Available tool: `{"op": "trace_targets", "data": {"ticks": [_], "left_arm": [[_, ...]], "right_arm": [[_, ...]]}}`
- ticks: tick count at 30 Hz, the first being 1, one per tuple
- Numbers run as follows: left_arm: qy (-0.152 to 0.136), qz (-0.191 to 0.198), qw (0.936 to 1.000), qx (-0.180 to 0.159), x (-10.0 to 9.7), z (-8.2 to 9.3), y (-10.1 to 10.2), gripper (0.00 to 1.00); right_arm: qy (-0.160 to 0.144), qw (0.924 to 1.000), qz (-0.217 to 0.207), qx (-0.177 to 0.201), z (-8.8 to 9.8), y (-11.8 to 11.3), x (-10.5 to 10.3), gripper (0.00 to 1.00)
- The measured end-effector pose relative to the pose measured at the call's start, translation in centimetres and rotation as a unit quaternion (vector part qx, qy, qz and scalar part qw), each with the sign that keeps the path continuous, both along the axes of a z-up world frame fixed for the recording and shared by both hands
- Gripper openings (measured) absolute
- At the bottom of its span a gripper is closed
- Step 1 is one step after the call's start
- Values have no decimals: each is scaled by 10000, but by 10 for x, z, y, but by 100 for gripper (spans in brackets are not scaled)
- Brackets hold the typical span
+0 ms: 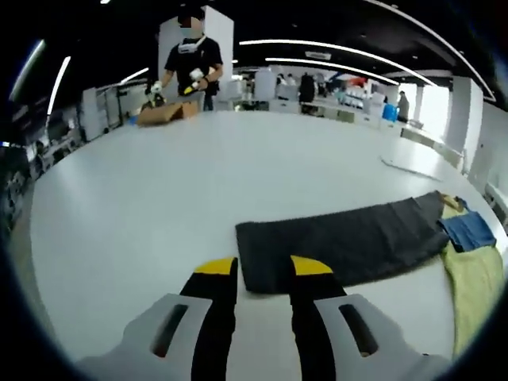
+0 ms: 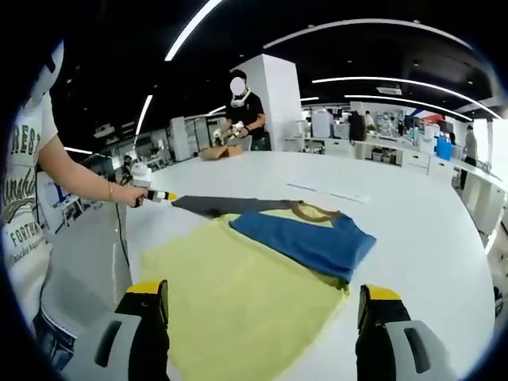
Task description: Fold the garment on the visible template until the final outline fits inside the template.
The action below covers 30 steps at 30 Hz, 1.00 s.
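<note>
Left gripper (image 1: 263, 268) jaws slightly apart, nothing between them, yellow tips over white table (image 1: 159, 198) just short of dark sleeve (image 1: 345, 242) edge. Right gripper (image 2: 264, 305) jaws wide apart, empty, hovering above yellow template (image 2: 238, 305). Garment (image 2: 305, 242) lies spread flat on table: blue body partly over template, dark sleeve stretched beyond it toward left gripper. Person (image 1: 192, 63) stands at far table edge beside cardboard box (image 1: 165, 113)
</note>
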<state>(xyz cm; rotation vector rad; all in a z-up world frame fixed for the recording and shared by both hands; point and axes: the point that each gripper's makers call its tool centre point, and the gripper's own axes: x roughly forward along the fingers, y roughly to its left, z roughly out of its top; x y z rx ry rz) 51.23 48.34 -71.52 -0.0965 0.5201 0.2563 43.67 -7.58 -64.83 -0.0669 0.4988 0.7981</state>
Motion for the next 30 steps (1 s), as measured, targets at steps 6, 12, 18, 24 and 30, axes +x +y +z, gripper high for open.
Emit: {"op": "trace_targets", "data": {"ticks": [6,12,18,24,30], "left_arm": [[278,-22,9996,-45,-5,-15,-7,23],[301,137,9994,-105,-4,-19,-2,22],[423,176,9988,-149,-5,-24,-5,19],[547,370,9976,-206,-7,-24,-2,15],[743,308,9965,-221,-6,-25,-4,6]], "right_arm": [[32,10000,8,-16,-2,0,-1,99],[54,10000,-14,-55,-3,-2,-2,99],[103,9999,-46,-93,-6,-4,-3,99],[107,9998,-33,-145,-9,-4,-4,98],[111,9998,-51,-165,-10,-5,-4,97]]}}
